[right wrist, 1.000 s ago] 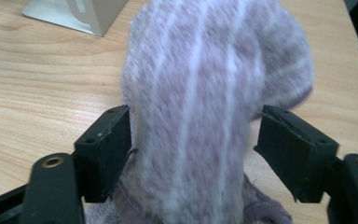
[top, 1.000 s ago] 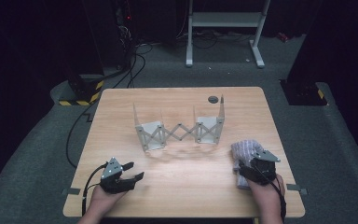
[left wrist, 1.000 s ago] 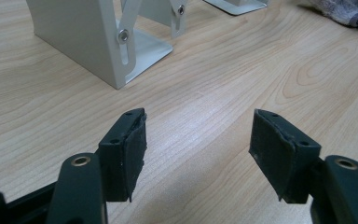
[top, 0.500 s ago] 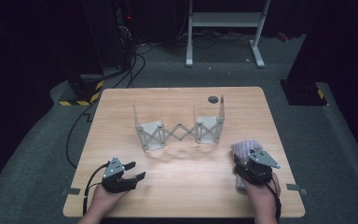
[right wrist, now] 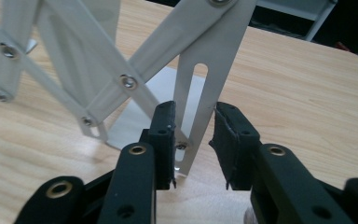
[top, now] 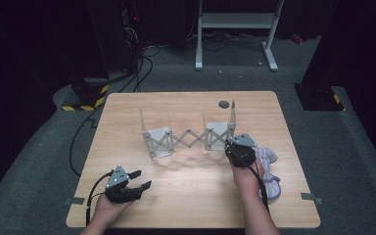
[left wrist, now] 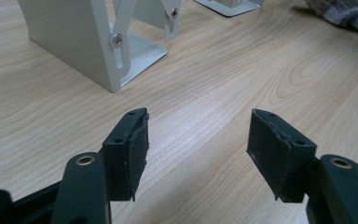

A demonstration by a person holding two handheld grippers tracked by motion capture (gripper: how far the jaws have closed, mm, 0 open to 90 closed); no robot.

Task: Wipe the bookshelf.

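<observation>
A white scissor-style folding rack (top: 186,139) stands across the middle of the wooden table (top: 186,200). My right gripper (top: 235,147) is at the rack's right end. In the right gripper view its jaws (right wrist: 193,135) have just been closing and straddle the rack's slotted upright strip (right wrist: 200,88), with a gap still showing at the right pad. A grey-white knitted cloth (top: 268,169) lies on the table just right of my right hand. My left gripper (top: 138,180) rests near the front left, open and holding nothing (left wrist: 198,135), facing the rack's left foot (left wrist: 84,37).
A small dark round hole (top: 223,104) sits in the table behind the rack. Beyond the table's far edge are a white metal stand (top: 235,22) and floor cables (top: 142,54). The cloth (left wrist: 349,11) lies in the left gripper view's top right corner.
My right gripper left the cloth at the front right and moved back and left to the rack's right end, and its jaws narrowed around the upright strip. The left gripper stayed put.
</observation>
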